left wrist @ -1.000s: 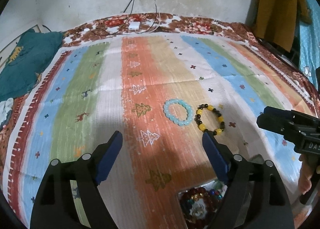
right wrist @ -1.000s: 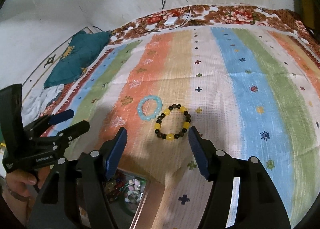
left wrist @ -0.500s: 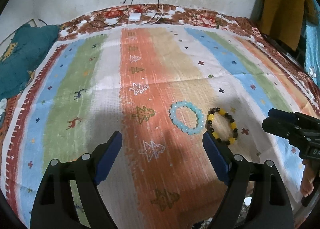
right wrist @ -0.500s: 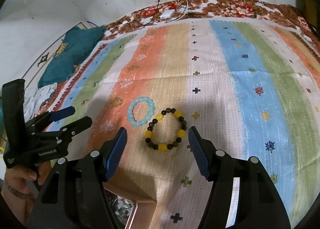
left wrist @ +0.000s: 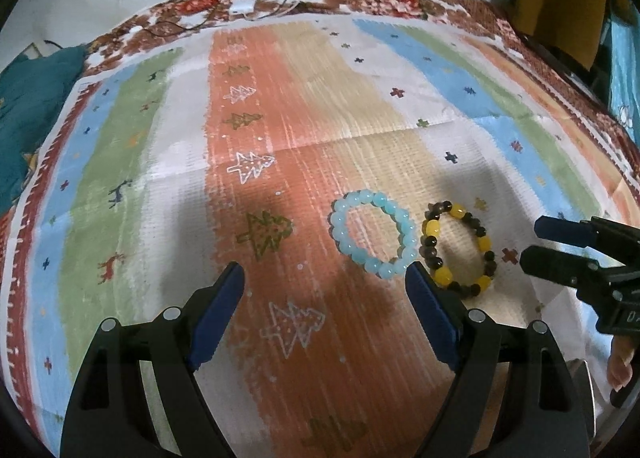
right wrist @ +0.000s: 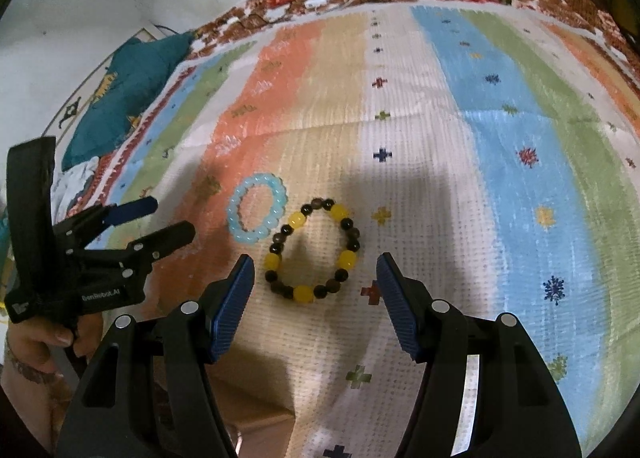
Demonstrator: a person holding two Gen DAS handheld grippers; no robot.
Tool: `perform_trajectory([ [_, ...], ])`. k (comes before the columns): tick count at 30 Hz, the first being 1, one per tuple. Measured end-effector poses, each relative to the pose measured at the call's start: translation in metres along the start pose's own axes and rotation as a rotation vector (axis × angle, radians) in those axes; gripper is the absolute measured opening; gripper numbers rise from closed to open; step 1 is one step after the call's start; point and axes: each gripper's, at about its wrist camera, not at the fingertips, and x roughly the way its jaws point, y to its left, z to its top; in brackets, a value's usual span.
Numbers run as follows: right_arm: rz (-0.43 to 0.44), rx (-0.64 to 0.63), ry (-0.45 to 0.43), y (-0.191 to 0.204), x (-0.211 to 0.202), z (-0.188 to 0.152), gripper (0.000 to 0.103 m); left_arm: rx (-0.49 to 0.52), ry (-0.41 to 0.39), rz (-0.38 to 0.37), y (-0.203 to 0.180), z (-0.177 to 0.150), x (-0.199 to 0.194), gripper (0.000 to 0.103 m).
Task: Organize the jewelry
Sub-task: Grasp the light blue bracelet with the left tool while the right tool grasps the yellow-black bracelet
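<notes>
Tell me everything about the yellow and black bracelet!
The yellow and dark bracelet is a closed ring of round, glossy beads: big yellow ones spaced between runs of smaller dark brown and black ones. It lies flat on the striped cloth, on a cream stripe, right beside the light blue bracelet; whether they touch is unclear. The open right gripper hovers just before it, not touching.

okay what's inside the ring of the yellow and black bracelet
Only the striped cloth shows inside the yellow and black bracelet, shaded there. Nothing lies in the ring; whatever is beneath the cloth is hidden.
</notes>
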Motion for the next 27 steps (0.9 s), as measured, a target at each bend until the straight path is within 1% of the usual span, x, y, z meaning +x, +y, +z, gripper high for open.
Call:
perform_trajectory([
  [6, -0.010, -0.001, 0.036, -0.003, 0.014, 0.002, 0.063, 0.020, 0.037, -0.003, 0.002, 0.007, 0.018, 0.082],
  [13, -0.030, 0.000, 0.076, -0.005, 0.031, 0.006, 0.063, 0.029, 0.063, -0.005, 0.004, 0.013, 0.034, 0.082],
  [19, -0.050, -0.017, 0.091, -0.004, 0.042, 0.008, 0.063, 0.042, 0.071, -0.004, 0.003, 0.016, 0.044, 0.082],
  [22, -0.077, -0.038, 0.099, -0.003, 0.047, 0.008, 0.063, 0.046, 0.073, 0.001, 0.003, 0.016, 0.049, 0.082],
  [27, -0.073, -0.041, 0.099, -0.004, 0.051, 0.009, 0.063, 0.052, 0.071, 0.009, 0.002, 0.014, 0.055, 0.082],
])
